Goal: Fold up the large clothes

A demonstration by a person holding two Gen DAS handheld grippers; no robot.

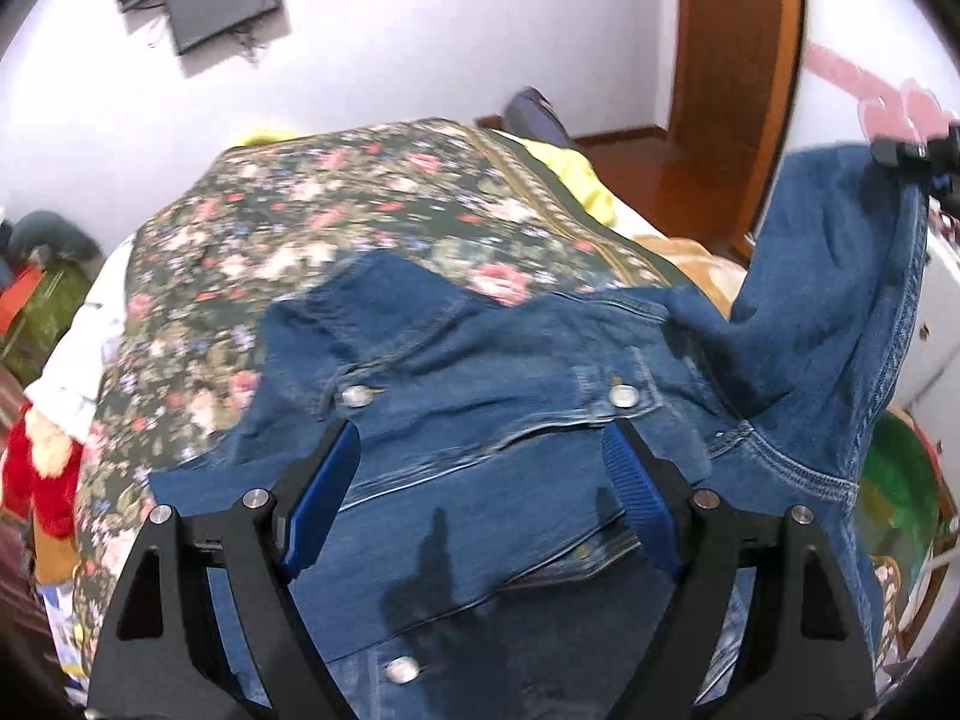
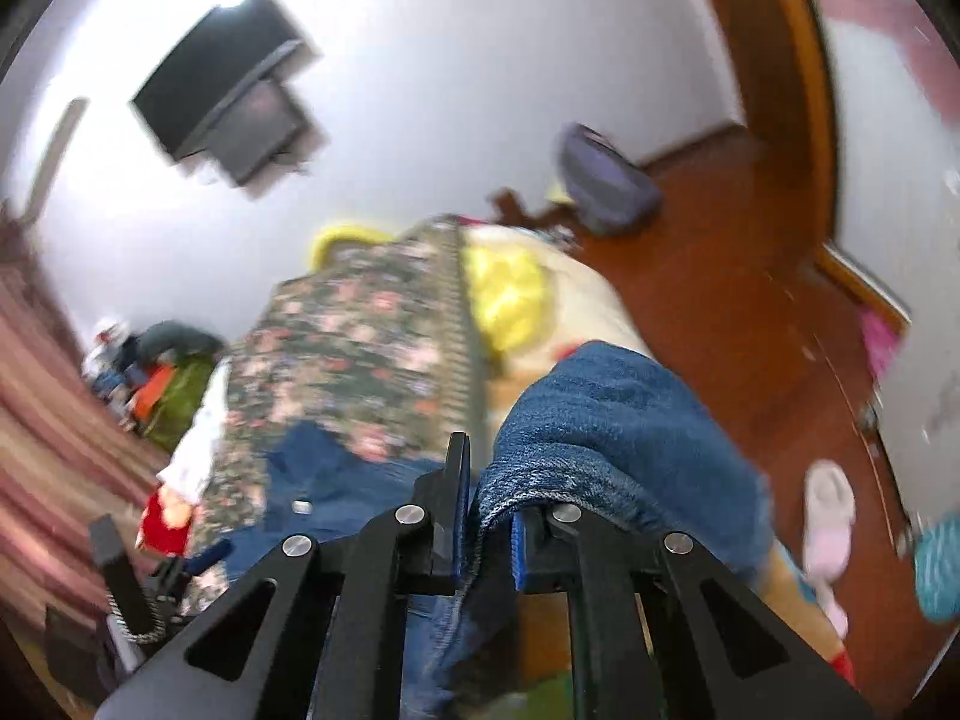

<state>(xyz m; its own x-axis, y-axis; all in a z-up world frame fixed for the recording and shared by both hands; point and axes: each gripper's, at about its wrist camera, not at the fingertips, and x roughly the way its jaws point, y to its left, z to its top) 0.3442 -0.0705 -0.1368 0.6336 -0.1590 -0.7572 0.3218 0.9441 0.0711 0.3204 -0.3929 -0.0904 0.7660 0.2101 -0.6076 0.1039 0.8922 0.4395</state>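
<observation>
Blue denim jacket (image 1: 480, 480) lies rumpled, one sleeve (image 1: 828, 276) lifted.

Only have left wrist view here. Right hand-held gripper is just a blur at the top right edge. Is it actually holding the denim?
Observer: Yes. In the right wrist view the right hand-held gripper is shut on a fold of the denim jacket.
Operator: Cloth bunched or flat there?
Observer: Bunched; it humps over the right finger.
Operator: Anything on the floor on that side?
Observer: A pale pink slipper on the wooden floor.
</observation>
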